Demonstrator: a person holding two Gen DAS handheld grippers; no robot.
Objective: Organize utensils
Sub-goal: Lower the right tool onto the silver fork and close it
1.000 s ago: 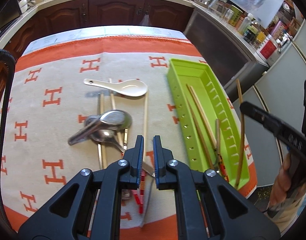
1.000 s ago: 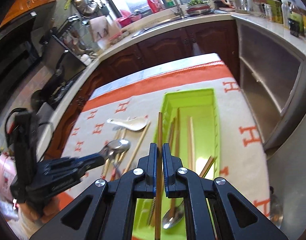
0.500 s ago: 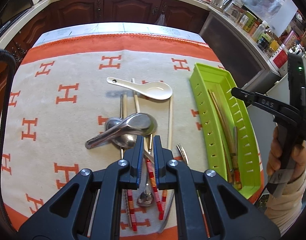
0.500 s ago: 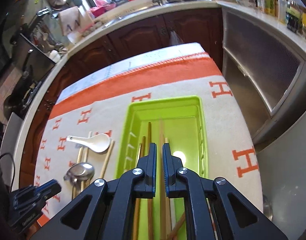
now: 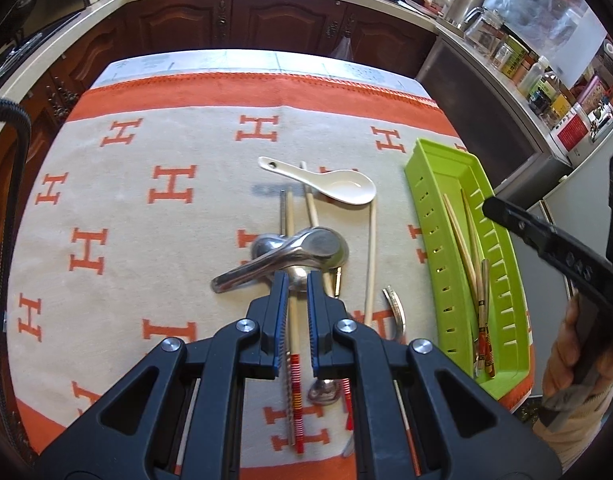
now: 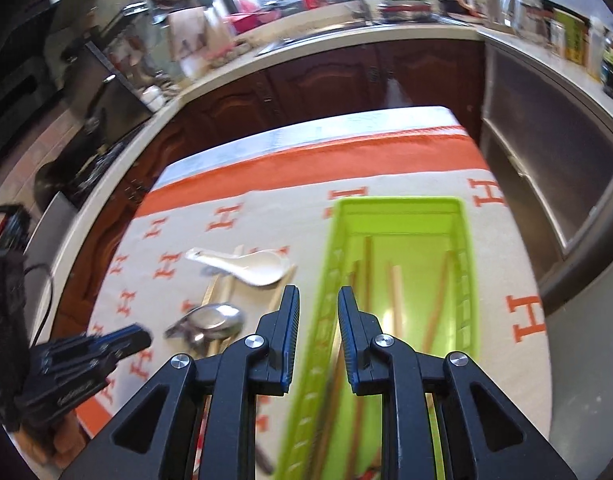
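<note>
A green tray (image 5: 434,184) at the table's right holds several chopsticks (image 5: 462,240); it also shows in the right wrist view (image 6: 402,208). A pile of utensils lies mid-table: a white ceramic spoon (image 5: 338,184), metal spoons (image 5: 306,244) and loose chopsticks (image 5: 372,256). My left gripper (image 5: 296,284) is slightly open, its fingers either side of a red-striped chopstick (image 5: 293,340) without gripping it. My right gripper (image 6: 317,300) is open and empty above the tray's left wall; it shows at the right edge of the left wrist view (image 5: 546,240).
An orange and beige cloth (image 5: 166,160) covers the table. Dark wooden cabinets (image 5: 246,20) and a counter with jars (image 5: 546,80) and a kettle stand behind. A steel cabinet (image 6: 546,160) is to the right of the table.
My right gripper let its chopstick drop into the tray, opened, and shifted left over the tray wall. My left gripper moved over the utensil pile and now straddles a red-striped chopstick.
</note>
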